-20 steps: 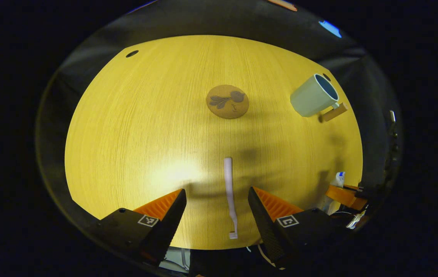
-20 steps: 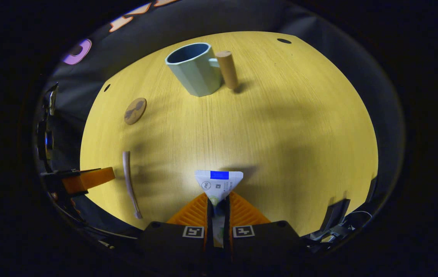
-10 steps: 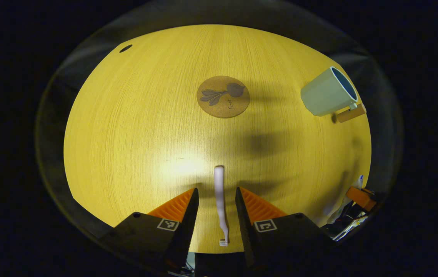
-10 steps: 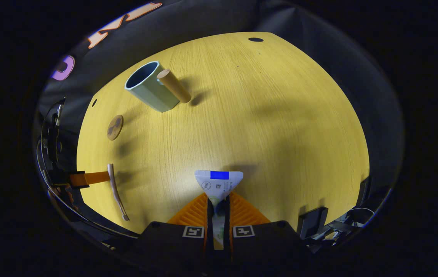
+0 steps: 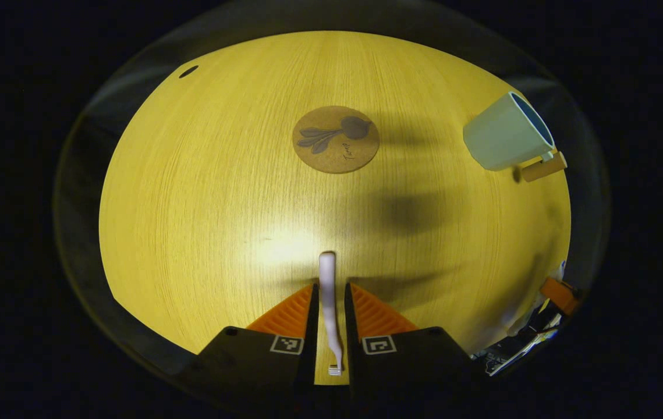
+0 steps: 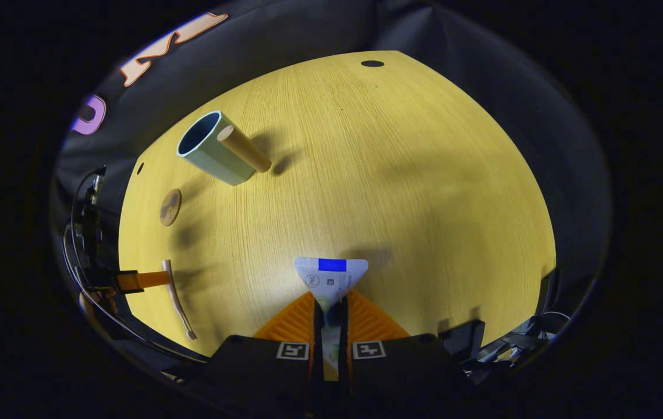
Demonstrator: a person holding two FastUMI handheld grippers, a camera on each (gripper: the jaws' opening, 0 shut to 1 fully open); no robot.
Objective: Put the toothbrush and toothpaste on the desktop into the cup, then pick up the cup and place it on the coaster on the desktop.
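Black housings on each tool, square coded markers near ribbed inner faces; second tool alike.

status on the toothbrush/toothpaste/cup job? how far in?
Early. Nothing is in the cup yet; it stands on the desktop, away from the coaster. In hand: the right hand-held gripper is shut on the toothpaste, and the left hand-held gripper has its fingers tight against the toothbrush. Left: drop both into the cup, then move the cup onto the coaster.
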